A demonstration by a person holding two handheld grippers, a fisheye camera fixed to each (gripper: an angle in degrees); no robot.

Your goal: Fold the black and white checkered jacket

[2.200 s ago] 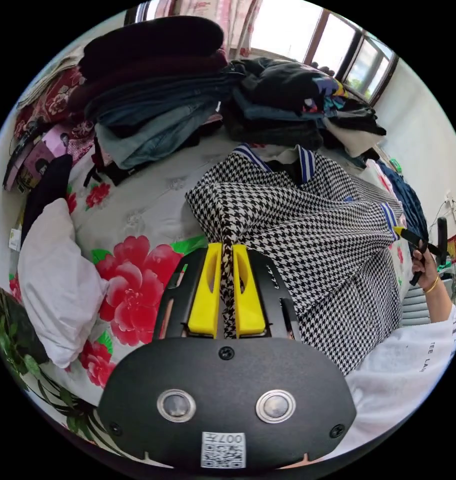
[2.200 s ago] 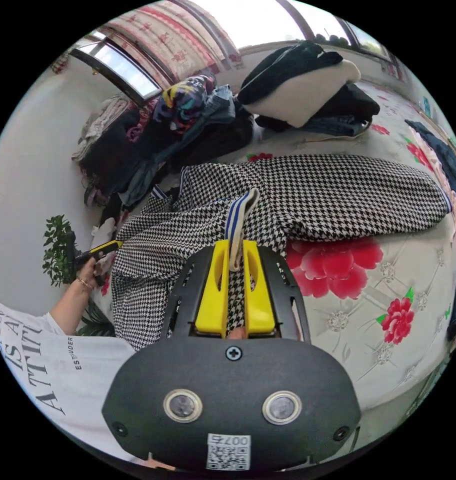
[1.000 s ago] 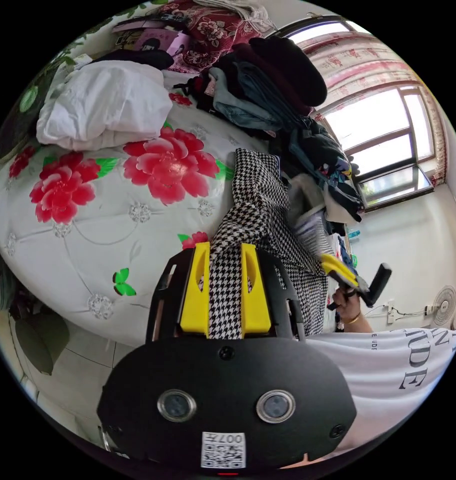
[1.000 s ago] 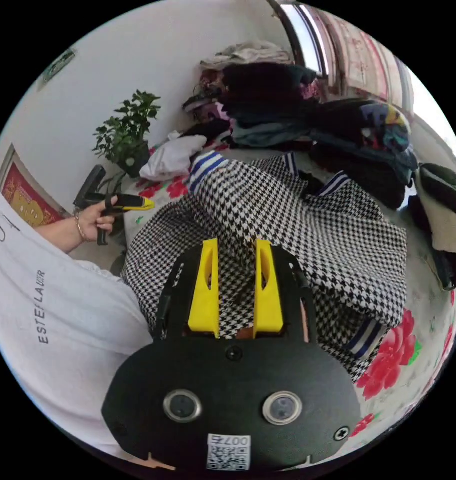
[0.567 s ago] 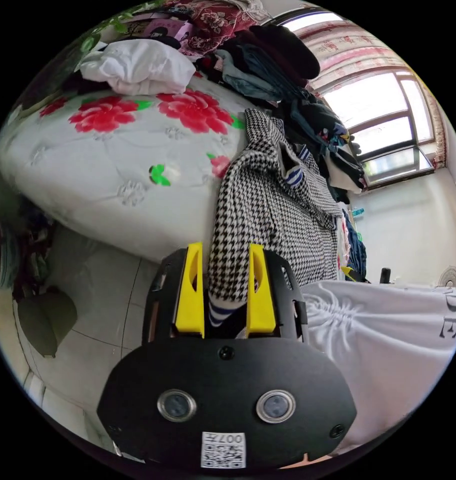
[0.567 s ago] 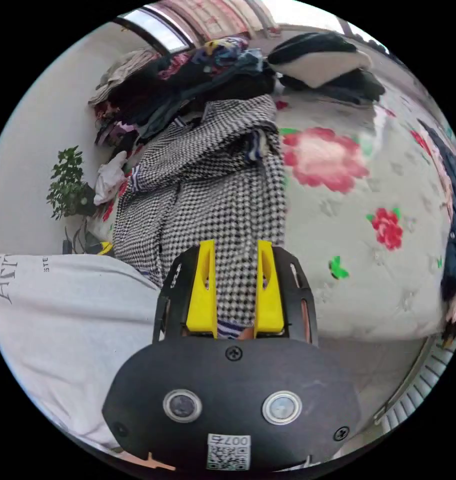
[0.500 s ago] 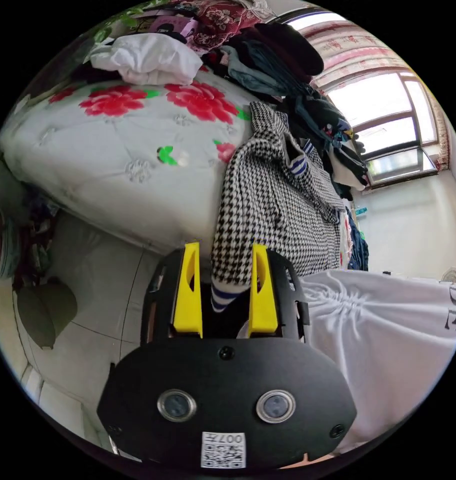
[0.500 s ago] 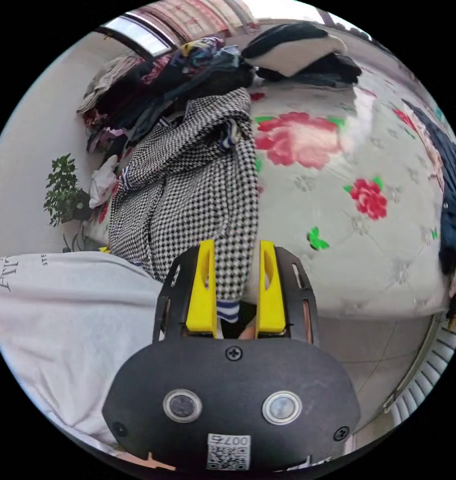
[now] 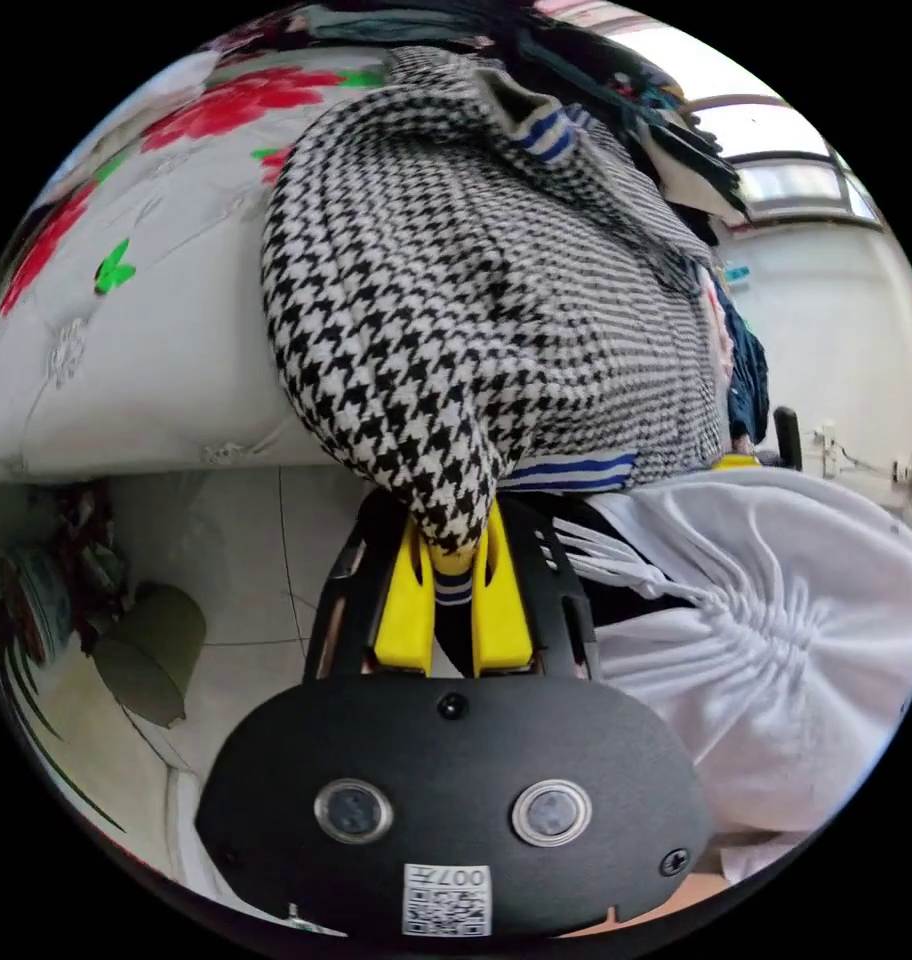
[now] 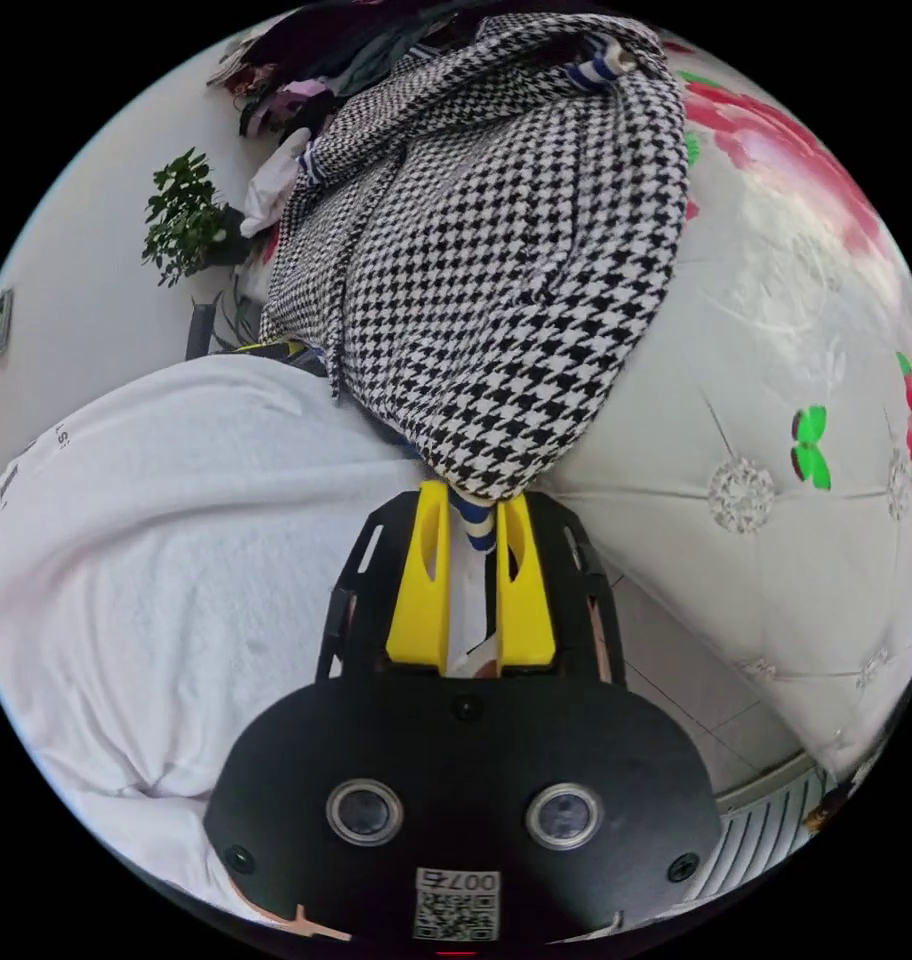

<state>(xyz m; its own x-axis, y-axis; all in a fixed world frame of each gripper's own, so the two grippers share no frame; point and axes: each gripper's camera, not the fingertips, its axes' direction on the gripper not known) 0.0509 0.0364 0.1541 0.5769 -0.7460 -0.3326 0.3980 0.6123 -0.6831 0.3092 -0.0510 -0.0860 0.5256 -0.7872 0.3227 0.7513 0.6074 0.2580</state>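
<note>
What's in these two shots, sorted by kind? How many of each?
Grippers: 2, the left gripper and the right gripper.
Checkered jackets: 1.
Potted plants: 1.
Flowered beds: 1.
Total: 5.

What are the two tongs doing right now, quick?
Left tongs: shut on the checkered jacket, at its striped hem.
Right tongs: shut on the same jacket's striped hem.
</note>
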